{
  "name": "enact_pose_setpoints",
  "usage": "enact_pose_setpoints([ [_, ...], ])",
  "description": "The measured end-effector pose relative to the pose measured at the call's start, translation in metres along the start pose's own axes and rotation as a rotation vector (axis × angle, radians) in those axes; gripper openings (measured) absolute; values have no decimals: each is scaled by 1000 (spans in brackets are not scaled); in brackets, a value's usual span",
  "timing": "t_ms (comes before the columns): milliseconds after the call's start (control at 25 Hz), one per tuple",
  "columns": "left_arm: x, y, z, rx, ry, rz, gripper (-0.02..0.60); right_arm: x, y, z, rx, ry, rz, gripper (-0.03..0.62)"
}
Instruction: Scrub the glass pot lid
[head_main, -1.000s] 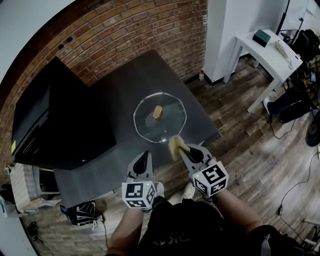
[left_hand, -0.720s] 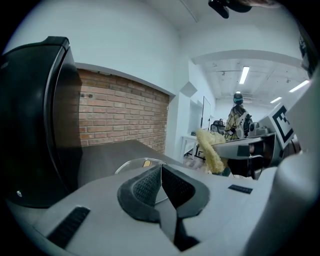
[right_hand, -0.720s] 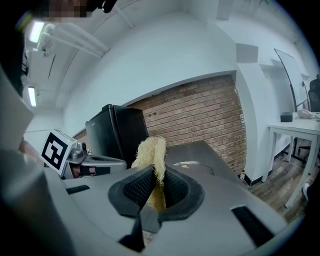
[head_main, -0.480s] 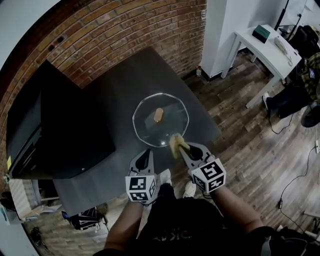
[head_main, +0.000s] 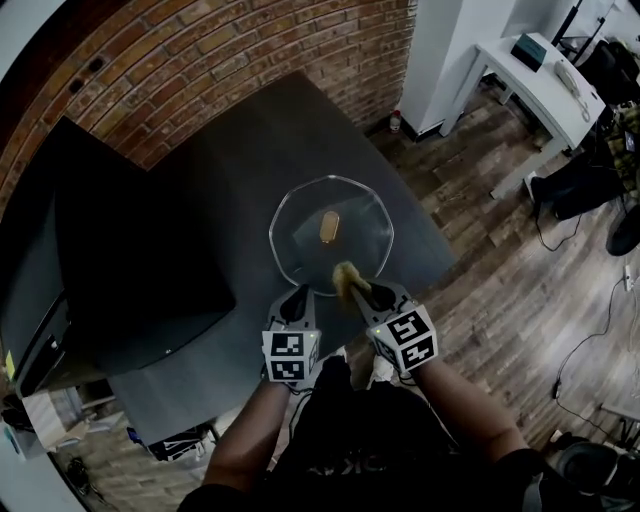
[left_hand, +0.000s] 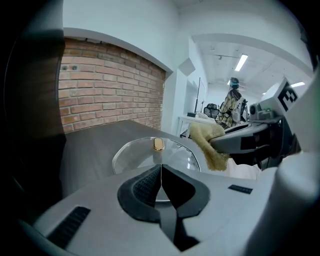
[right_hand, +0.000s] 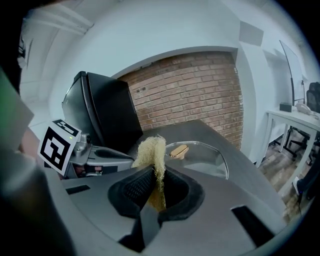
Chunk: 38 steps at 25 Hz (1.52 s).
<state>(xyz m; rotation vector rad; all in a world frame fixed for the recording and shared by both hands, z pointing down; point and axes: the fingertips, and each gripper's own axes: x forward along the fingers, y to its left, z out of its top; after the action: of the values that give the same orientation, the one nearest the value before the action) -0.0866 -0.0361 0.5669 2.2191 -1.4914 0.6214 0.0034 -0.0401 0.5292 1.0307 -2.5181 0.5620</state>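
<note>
We see the round glass pot lid lying flat on the dark grey bench, gold knob upward, near the bench's front edge; our left tongs hang just short of the lid's near rim, jaws pressed together with nothing between them; our right tongs are clamped on a pale yellow fibrous scrubber, whose tuft stands out past the jaw tips over the lid's near rim; whether it touches the glass we cannot tell; a large black box stands at the bench's left, and a red brick wall runs behind
</note>
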Motion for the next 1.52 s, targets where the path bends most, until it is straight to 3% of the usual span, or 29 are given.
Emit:
enact_pose_setpoints([
  [440,50,25,-30,8,107,-28,35,67,-5,-37,-40,163,-12,48],
  [880,70,35,-46,4,144,-45,35,105,-1,-52,-64,256,-2,48],
  [1520,71,36,-47,31,185,-102,35,118,-2,-59,-36,317,-81,49],
])
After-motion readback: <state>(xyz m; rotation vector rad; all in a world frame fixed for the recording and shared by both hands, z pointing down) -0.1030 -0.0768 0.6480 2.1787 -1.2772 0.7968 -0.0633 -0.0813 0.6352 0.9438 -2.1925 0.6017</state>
